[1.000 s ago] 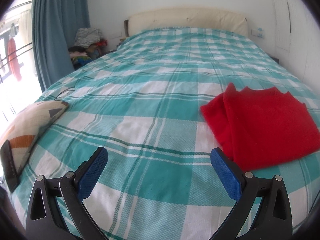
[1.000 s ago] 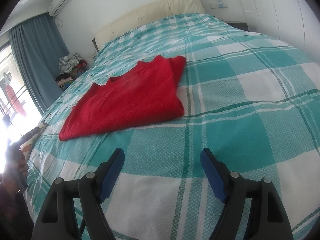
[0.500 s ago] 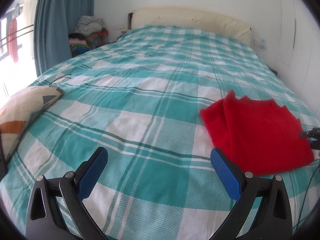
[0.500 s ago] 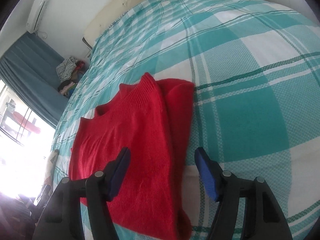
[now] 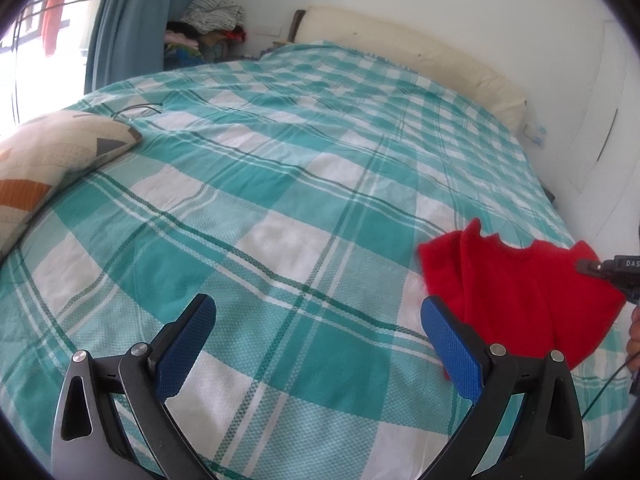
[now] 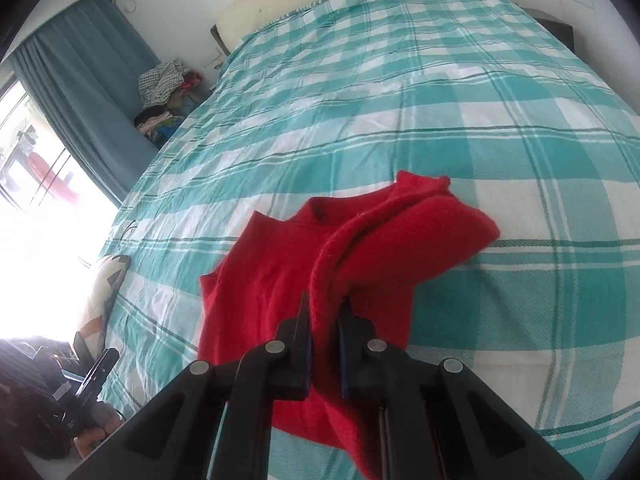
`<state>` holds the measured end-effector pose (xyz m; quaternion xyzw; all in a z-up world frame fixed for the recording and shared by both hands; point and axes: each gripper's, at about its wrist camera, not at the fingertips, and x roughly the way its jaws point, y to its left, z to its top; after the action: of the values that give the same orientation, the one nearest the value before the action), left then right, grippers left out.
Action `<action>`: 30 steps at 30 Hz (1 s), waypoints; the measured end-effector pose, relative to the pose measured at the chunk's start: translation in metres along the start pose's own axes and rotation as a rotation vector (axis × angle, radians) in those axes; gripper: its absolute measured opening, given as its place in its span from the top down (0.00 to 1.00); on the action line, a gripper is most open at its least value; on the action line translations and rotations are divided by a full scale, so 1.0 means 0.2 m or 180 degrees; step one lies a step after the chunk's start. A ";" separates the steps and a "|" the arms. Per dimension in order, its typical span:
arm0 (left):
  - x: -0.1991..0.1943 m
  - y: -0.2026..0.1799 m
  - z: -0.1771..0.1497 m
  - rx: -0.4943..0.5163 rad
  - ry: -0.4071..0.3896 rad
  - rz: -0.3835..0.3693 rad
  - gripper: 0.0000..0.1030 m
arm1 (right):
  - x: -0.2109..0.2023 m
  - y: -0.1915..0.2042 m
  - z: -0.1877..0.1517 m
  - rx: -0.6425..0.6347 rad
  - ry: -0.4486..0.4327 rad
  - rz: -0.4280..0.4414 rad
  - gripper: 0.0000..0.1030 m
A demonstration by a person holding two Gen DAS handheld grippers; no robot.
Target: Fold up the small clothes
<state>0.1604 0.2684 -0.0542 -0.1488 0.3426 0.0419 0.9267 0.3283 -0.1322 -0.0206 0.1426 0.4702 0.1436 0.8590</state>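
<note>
Black frames, seemingly blue-padded jaws

left gripper [image 5: 318,338] – jaws wide, over checked bedspread [image 5: 280,184] | red sweater [image 5: 520,300] – right of it

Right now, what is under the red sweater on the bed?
The red sweater lies on the teal checked bedspread. The right hand-held gripper pinches one edge and lifts a fold. Whether anything else lies beneath cannot be seen; the sweater covers it.

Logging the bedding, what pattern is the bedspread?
Teal and white plaid bedspread, clearest in the left wrist view.
</note>
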 end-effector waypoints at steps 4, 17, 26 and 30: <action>0.01 0.07 0.00 -0.0079 0.0037 0.0065 0.00 | 0.23 0.31 -0.03 -0.0344 0.0112 -0.0159 0.90; 0.01 0.22 0.01 -0.0298 0.0136 0.0009 0.01 | 0.57 0.53 -0.20 -0.0282 0.0692 0.0603 0.66; 0.02 0.23 0.01 -0.0400 0.0170 -0.0089 0.01 | 0.34 0.49 -0.22 -0.1389 0.0221 -0.0480 0.43; 0.02 0.19 0.00 -0.0281 0.0173 -0.0068 0.01 | 0.53 0.56 -0.38 -0.1790 0.0393 -0.0520 0.58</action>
<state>0.1563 0.3042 -0.0665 -0.1944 0.3639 0.0430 0.9099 0.3059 0.0188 -0.0991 -0.1483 0.4732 0.2070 0.8434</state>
